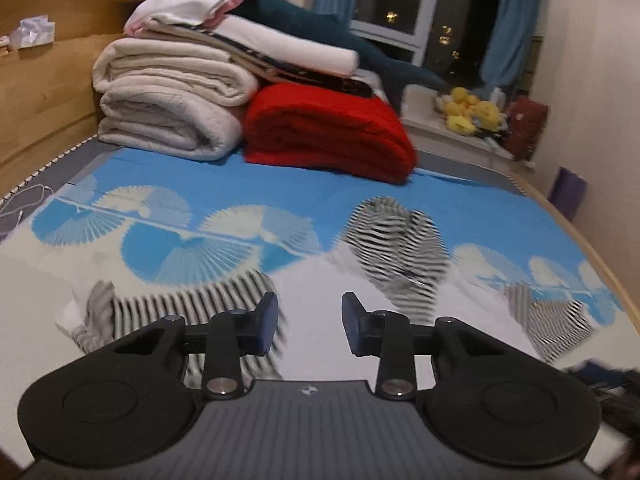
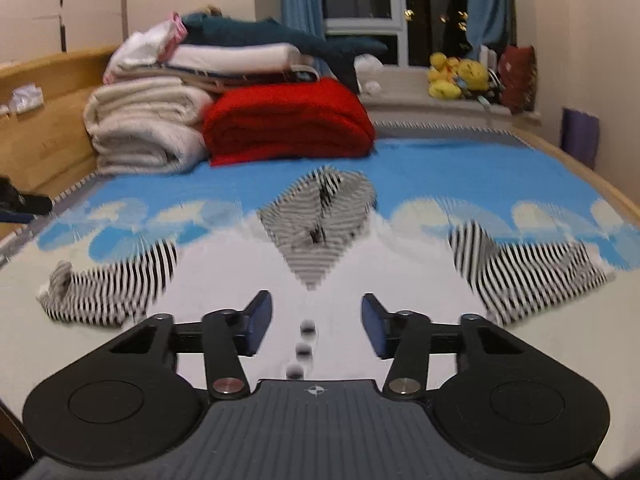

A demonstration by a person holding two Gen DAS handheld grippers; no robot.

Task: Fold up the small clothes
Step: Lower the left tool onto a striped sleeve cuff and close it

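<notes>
A small white garment with black-and-white striped hood and sleeves lies spread on the bed. In the right wrist view its white body (image 2: pixel 320 280) has dark buttons (image 2: pixel 304 350) between my fingers, the hood (image 2: pixel 320 224) ahead, sleeves at left (image 2: pixel 116 284) and right (image 2: pixel 532 276). My right gripper (image 2: pixel 317 326) is open and empty just above the white front. In the left wrist view my left gripper (image 1: pixel 309 326) is open and empty over the white body (image 1: pixel 316 280), beside the left sleeve (image 1: pixel 192 300); the hood (image 1: pixel 396 248) lies ahead right.
Folded cream blankets (image 1: pixel 168 108) and a red blanket (image 1: pixel 328 132) are stacked at the bed's far end, with more folded fabric on top. A wooden bed frame (image 1: pixel 44 92) runs along the left. Yellow plush toys (image 2: pixel 456 76) sit on the windowsill. The blue-patterned sheet (image 2: pixel 440 168) covers the bed.
</notes>
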